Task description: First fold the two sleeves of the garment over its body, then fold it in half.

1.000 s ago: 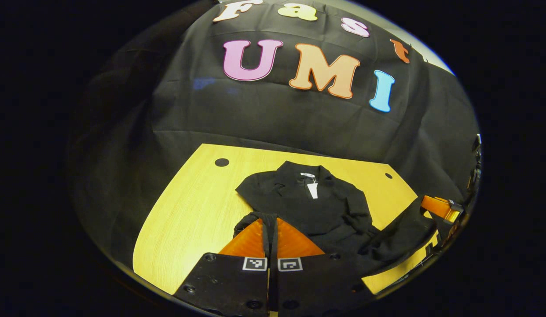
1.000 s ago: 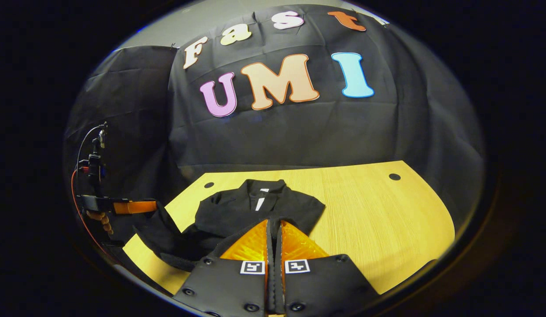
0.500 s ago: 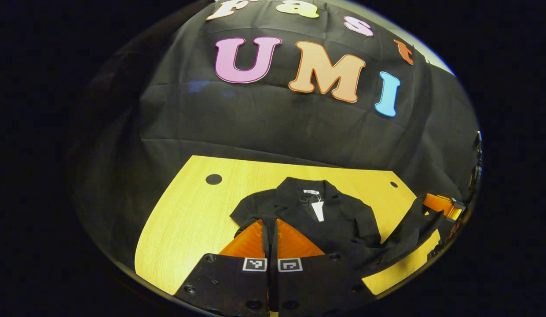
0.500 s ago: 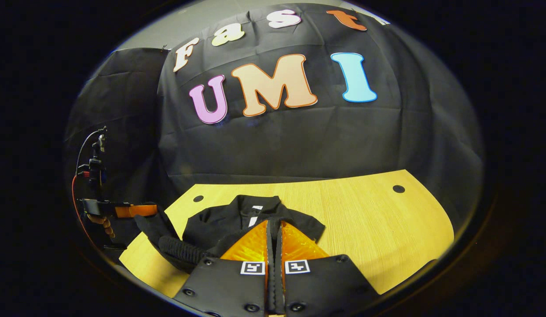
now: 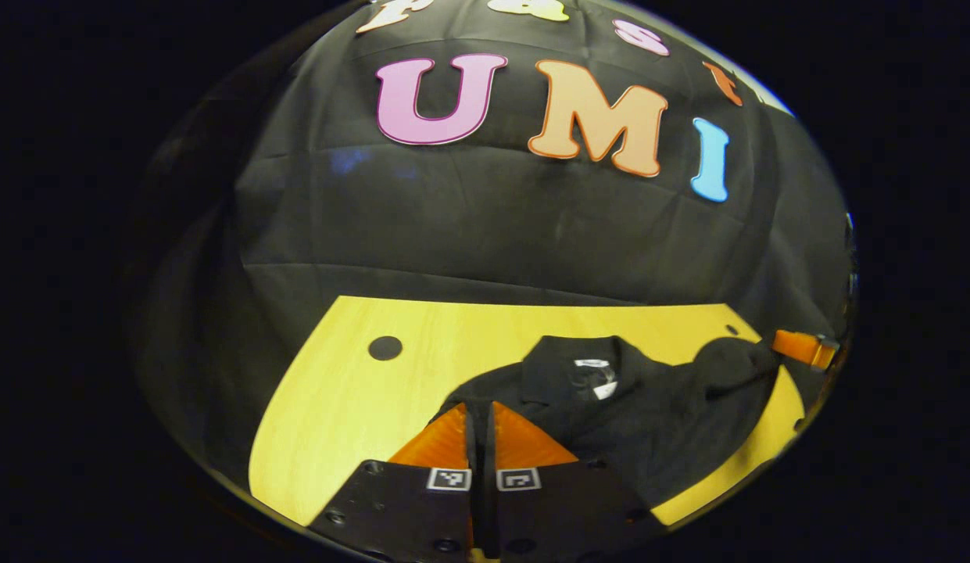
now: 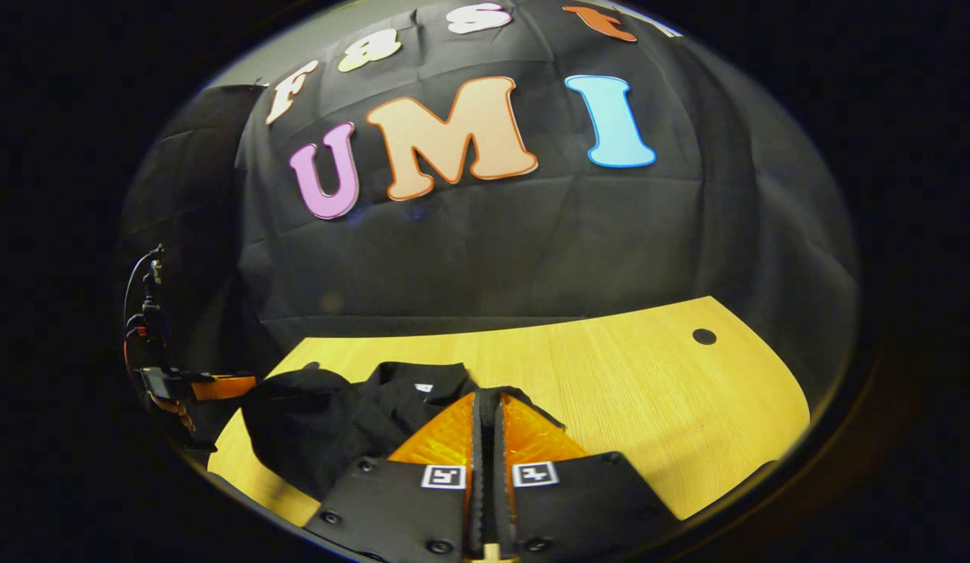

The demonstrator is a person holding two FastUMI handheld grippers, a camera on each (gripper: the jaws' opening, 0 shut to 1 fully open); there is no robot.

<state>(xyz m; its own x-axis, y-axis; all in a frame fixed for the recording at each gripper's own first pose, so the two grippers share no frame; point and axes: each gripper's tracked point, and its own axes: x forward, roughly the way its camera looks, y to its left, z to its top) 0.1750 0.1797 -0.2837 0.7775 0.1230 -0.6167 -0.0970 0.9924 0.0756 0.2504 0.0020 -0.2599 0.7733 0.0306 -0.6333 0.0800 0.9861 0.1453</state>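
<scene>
In the left gripper view, the black garment (image 5: 610,407) is spread on the yellow table (image 5: 352,399), its hem carried toward the collar at twelve o'clock: the half-fold is judged under way. The left gripper (image 5: 480,418) is closed on fabric; so is the right gripper (image 6: 486,410). Next, the edge should be laid down and released. The white neck label (image 5: 591,363) is too small to read.

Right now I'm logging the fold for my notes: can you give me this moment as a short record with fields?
garment: black garment, bunched on the table
table: yellow wooden table
left gripper: left gripper shut on the garment's fabric
right gripper: right gripper shut on the garment's fabric
collar tag: white tag at the collar
task stage: hem edge lifted toward the collar, fold in half not yet laid flat
</scene>
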